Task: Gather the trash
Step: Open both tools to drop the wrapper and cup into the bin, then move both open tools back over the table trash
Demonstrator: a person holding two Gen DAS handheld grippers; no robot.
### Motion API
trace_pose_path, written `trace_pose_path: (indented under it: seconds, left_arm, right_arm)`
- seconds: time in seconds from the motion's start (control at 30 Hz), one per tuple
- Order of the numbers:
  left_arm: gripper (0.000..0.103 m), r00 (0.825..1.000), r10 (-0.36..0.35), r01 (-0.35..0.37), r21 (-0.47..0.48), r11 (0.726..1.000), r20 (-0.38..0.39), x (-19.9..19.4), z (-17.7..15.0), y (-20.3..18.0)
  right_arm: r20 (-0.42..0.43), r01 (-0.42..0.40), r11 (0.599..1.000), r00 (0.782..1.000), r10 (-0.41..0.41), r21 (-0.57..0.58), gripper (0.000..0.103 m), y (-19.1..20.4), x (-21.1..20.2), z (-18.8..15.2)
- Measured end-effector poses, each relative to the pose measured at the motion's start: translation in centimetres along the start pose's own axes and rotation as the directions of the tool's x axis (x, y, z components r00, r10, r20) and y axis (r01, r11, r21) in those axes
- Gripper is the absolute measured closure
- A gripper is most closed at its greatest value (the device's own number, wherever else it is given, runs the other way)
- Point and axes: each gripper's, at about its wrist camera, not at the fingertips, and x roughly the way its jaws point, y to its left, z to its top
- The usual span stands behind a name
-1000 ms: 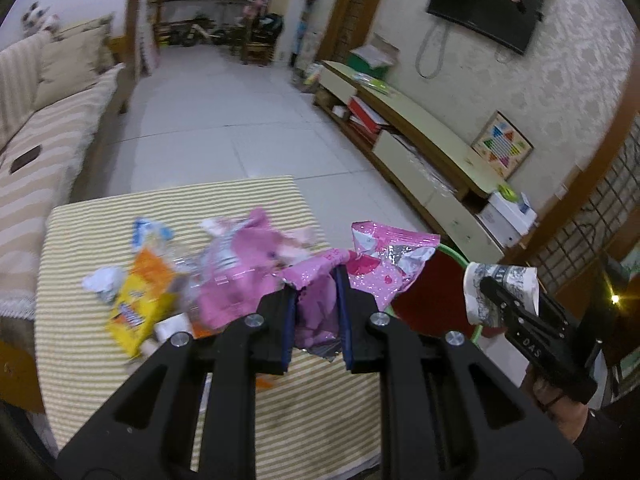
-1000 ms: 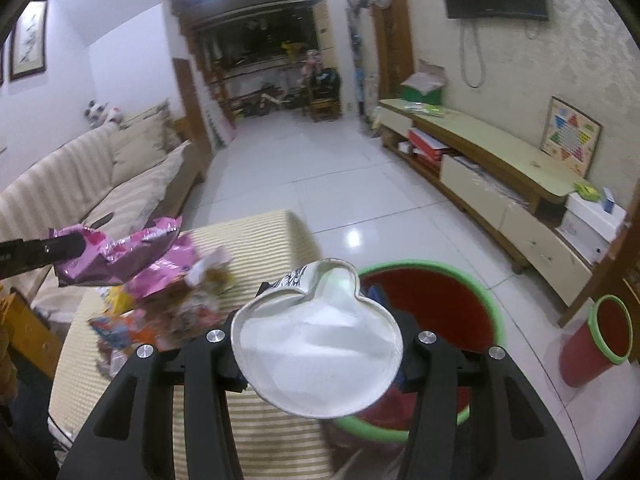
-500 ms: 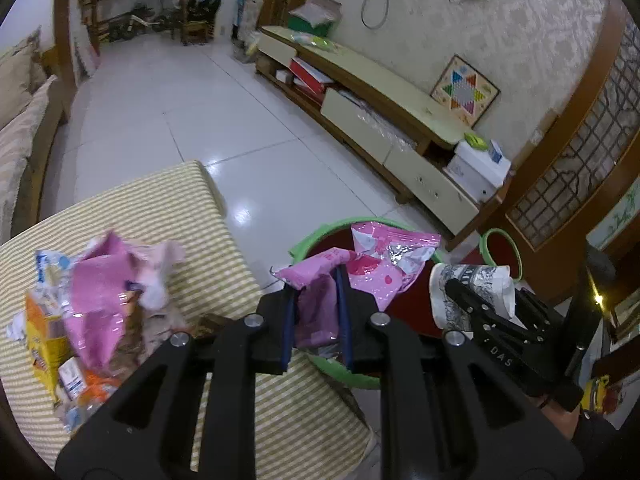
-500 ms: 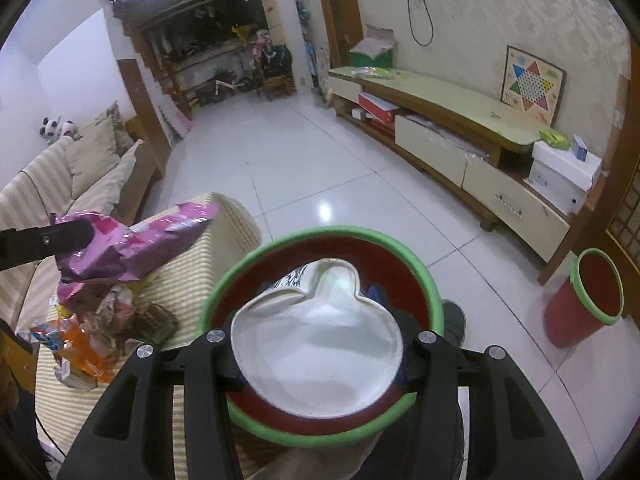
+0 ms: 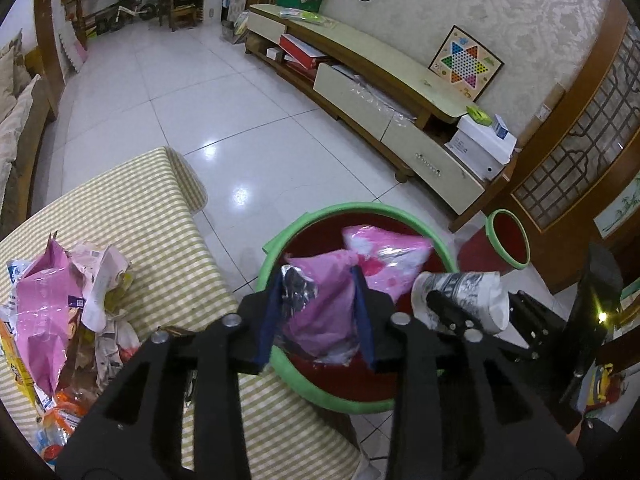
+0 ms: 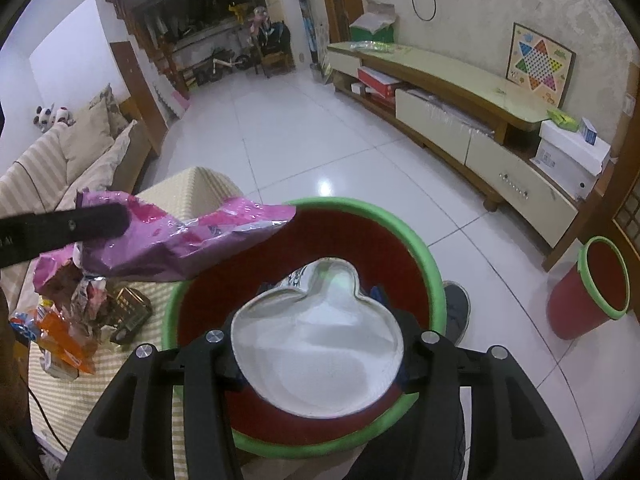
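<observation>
Pink wrapper [image 5: 320, 312] seen between fingers of left gripper [image 5: 318, 320], jaws parted wide around it, firm grip not confirmed. Crushed paper cup [image 6: 316, 344] clamped in right gripper [image 6: 320, 356]. Both held over red bin [image 6: 400, 240] with green rim. Remaining trash pile [image 5: 60, 320] left of fingers, on striped table [image 5: 140, 208]. Smaller red bin [image 6: 584, 292] farther right.

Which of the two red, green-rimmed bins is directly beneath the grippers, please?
The large red bin beside the striped table; the small red bin stands apart on the floor, near the wooden door.
</observation>
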Motion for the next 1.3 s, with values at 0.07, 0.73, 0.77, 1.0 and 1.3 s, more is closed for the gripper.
trace_pose_path:
  seconds: [0.07,0.73,0.77,1.0,1.3]
  left_arm:
    - [0.048,1.0,0.003,-0.003,-0.011,1.0,0.008,0.0,0.1,0.3]
    - [0.006,0.994,0.013,0.0,-0.12,0.993,0.109,-5.5,-0.6,4.0]
    - [0.006,0.993,0.017,-0.003,-0.124,0.992,0.115,-5.9,-0.7,4.3]
    - [0.006,0.984,0.067,-0.035,-0.186,0.982,0.165,-10.2,-2.5,7.9]
    - [0.006,0.962,0.186,-0.119,-0.308,0.944,0.198,-15.7,-6.7,15.6]
  right_arm:
    - [-0.008,0.005,1.0,1.0,-0.005,-0.002,0.049,0.1,0.2,-0.1]
    - [0.055,-0.015,0.997,0.998,0.019,-0.07,0.016,4.6,-2.7,0.5]
    - [0.057,-0.024,0.997,0.998,0.029,-0.078,0.016,5.3,-2.9,0.4]
    - [0.064,-0.112,0.986,0.991,0.121,-0.124,0.016,9.6,-4.2,0.1]
    - [0.074,-0.198,0.963,0.974,0.214,-0.18,0.016,16.4,-5.6,0.8]
